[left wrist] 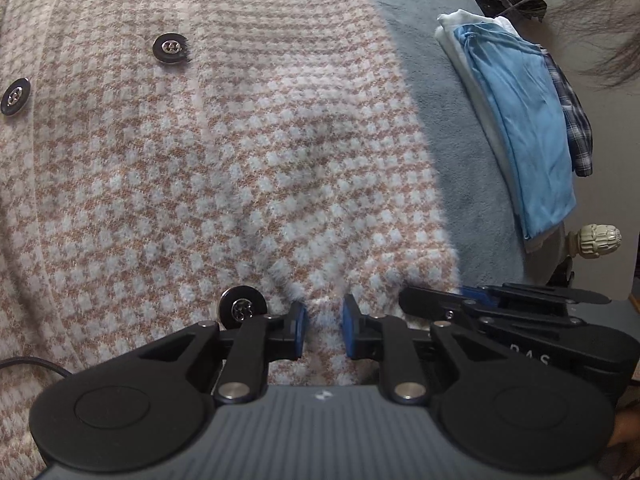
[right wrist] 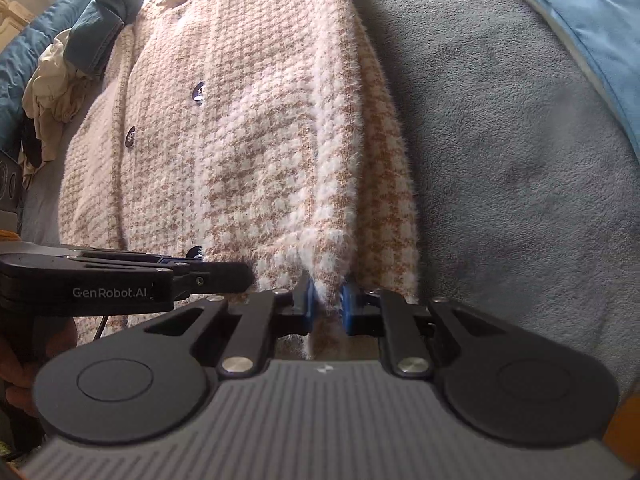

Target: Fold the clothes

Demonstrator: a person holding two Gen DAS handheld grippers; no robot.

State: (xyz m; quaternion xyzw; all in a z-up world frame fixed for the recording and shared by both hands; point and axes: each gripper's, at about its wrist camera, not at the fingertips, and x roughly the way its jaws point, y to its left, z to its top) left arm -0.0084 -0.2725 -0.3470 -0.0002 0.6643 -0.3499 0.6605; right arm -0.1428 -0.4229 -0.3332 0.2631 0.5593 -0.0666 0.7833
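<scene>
Both grippers sit side by side at the cardigan's (left wrist: 224, 168) hem on the grey blanket (right wrist: 500, 140): left gripper (left wrist: 324, 326) and right gripper (right wrist: 326, 306) each nearly closed, pinching fuzzy fabric.

The left hand-held gripper (left wrist: 323, 326) and the right hand-held gripper (right wrist: 326, 306) sit side by side, nearly touching, each with its blue-padded jaws narrowed onto a fold of fuzzy fabric.
</scene>
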